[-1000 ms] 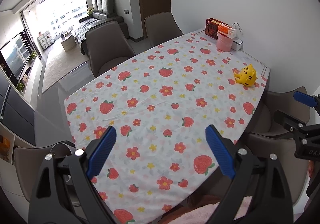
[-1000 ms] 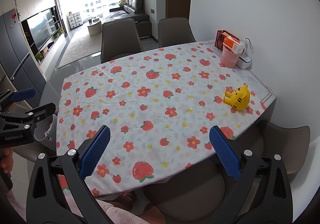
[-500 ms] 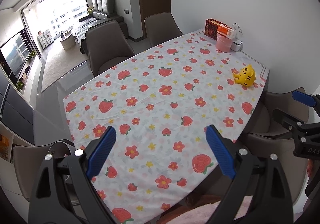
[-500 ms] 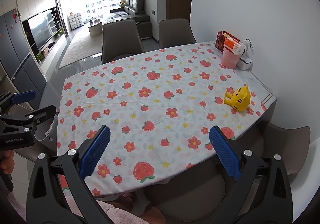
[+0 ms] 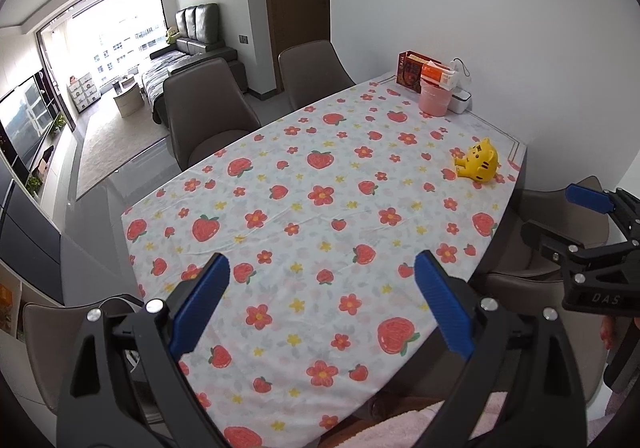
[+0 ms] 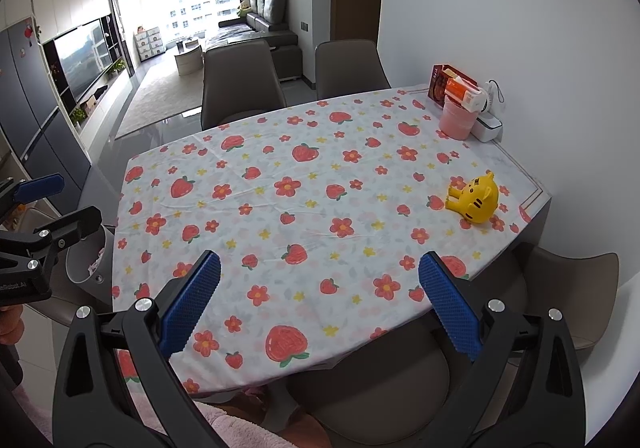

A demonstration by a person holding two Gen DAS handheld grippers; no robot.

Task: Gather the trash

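Two hand-held grippers hung over the near edge of a dining table [image 6: 536, 192] spread with a strawberry-and-flower tablecloth [image 5: 320, 208], with nothing picked up. The left gripper [image 5: 320, 300] had its blue pads spread wide and empty; the right gripper [image 6: 316, 304] was likewise parted and held nothing.

By the look of it, the job stood either at its very start or at its finish. No wrapper, scrap or crumpled paper showed anywhere on the cloth. Just off the table's near-left corner stood one pale round bin [image 6: 90, 262], with something light inside that was too small to make out. If any trash remained, the next move would call for finding it first, most likely among the cluster at the table's far-right corner, then reaching well across the cloth to close the pads on it.

The count ran: one yellow tiger toy [image 6: 474, 198] near the table's right edge; beyond it, at the far-right corner, one pink cup [image 6: 456, 122], one orange-and-white packet [image 6: 464, 92] resting on top of it, one red box [image 6: 438, 82] behind, and one white box [image 6: 488, 126] against the wall. Two brown chairs [image 6: 240, 80] stood along the table's far side, and at least two more were tucked under the near side.
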